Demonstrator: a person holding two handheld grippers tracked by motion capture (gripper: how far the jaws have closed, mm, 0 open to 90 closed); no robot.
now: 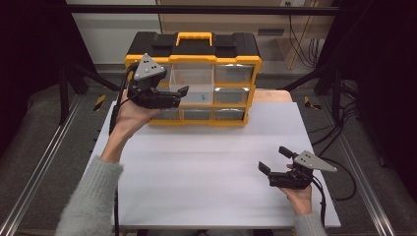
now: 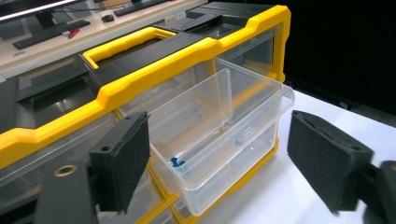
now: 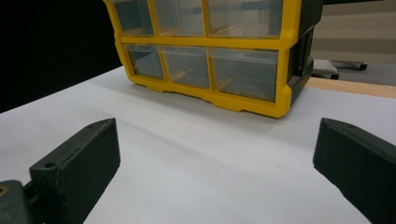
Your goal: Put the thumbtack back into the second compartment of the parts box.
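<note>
Drawer (image 2: 219, 140) pulled out before left gripper (image 2: 219, 158), jaws apart; right gripper (image 3: 215, 172) gapes.

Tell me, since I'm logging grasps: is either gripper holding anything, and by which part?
Nothing is held. The left gripper stands open before the pulled-out clear drawer; the right gripper is open too.

left gripper (image 1: 178, 94) jaws apart at pulled-out clear drawer (image 1: 193, 87) of yellow organizer (image 1: 194, 61); right gripper (image 1: 274, 159) open, near right.

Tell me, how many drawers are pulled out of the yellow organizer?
1. The clear drawer in the middle column, below the handle, sticks out toward the left tongs. The other visible drawers sit flush; some may be hidden.
</note>
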